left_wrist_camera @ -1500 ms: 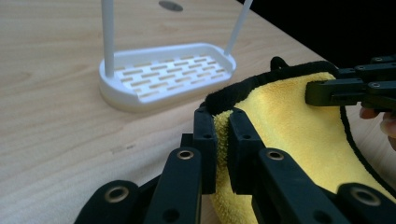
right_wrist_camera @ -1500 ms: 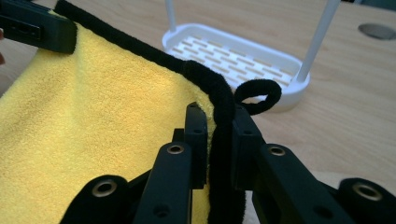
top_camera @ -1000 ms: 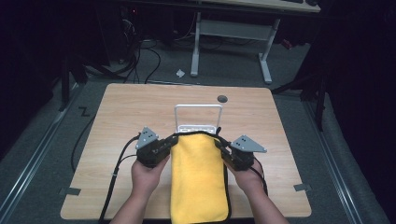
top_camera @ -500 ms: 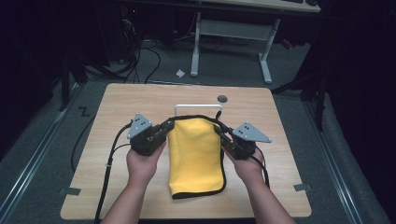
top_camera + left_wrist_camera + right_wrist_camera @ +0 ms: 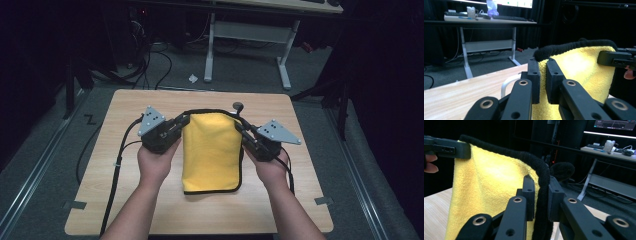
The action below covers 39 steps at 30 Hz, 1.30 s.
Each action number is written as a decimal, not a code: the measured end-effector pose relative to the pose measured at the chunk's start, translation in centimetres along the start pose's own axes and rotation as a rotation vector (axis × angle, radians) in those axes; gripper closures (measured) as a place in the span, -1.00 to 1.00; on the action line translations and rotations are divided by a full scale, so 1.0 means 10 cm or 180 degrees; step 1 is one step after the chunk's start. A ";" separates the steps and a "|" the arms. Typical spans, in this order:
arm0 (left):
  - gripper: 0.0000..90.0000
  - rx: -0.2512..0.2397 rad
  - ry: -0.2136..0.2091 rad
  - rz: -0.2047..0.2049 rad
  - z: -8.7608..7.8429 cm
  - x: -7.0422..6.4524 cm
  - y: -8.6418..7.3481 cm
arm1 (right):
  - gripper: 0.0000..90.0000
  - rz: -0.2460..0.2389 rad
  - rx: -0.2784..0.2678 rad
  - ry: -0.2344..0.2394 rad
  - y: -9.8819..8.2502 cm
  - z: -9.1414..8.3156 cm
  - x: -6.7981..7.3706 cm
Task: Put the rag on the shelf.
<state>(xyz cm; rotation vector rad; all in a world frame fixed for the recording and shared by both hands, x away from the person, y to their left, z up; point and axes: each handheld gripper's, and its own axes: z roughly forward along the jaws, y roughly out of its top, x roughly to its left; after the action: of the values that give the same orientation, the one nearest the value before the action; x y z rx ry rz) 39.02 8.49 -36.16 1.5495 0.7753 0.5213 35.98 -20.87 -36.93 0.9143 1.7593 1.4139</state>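
Closest to me, two forearms come in over the wooden surface [image 5: 125, 210], each hand carrying a tool. The left tool [image 5: 181, 123] is clamped tight on one top corner of the yellow towel [image 5: 211, 150]; the right tool [image 5: 239, 125] pinches the other corner along its black piped edge. The towel hangs between them, its lower hem near the surface. It is fuzzy, bright yellow and trimmed in black. Just behind it stands a white wire rack [image 5: 507, 83]. Farther off, a white-legged desk [image 5: 245, 35] stands over tangled cables [image 5: 145, 65]. No writing is legible.
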 end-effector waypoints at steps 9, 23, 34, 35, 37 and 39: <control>0.86 -0.0063 0.0009 0.0081 0.07 0.02 0.20 | 0.79 -0.0062 -0.0102 -0.0044 0.18 -0.01 -0.08; 0.86 -0.0036 0.0051 0.0288 0.26 0.12 0.47 | 0.79 0.0045 -0.0172 -0.0072 0.32 0.14 -0.23; 0.85 0.0062 0.0076 0.0307 0.64 0.43 0.52 | 0.79 0.0183 -0.0116 -0.0094 0.34 0.50 -0.50; 0.85 0.0083 0.0086 0.0317 0.67 0.45 0.52 | 0.79 0.0198 -0.0113 -0.0090 0.34 0.52 -0.52; 0.84 0.0109 0.0105 0.0329 0.72 0.50 0.53 | 0.79 0.0212 -0.0101 -0.0080 0.35 0.58 -0.57; 0.84 0.0128 0.0117 0.0322 0.78 0.54 0.54 | 0.79 0.0251 -0.0085 -0.0065 0.36 0.65 -0.62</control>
<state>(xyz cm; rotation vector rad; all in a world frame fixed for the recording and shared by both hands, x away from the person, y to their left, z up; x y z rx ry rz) 49.22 7.12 -32.53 1.6265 0.7422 0.6131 45.08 -22.40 -33.93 0.9899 1.7021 1.4693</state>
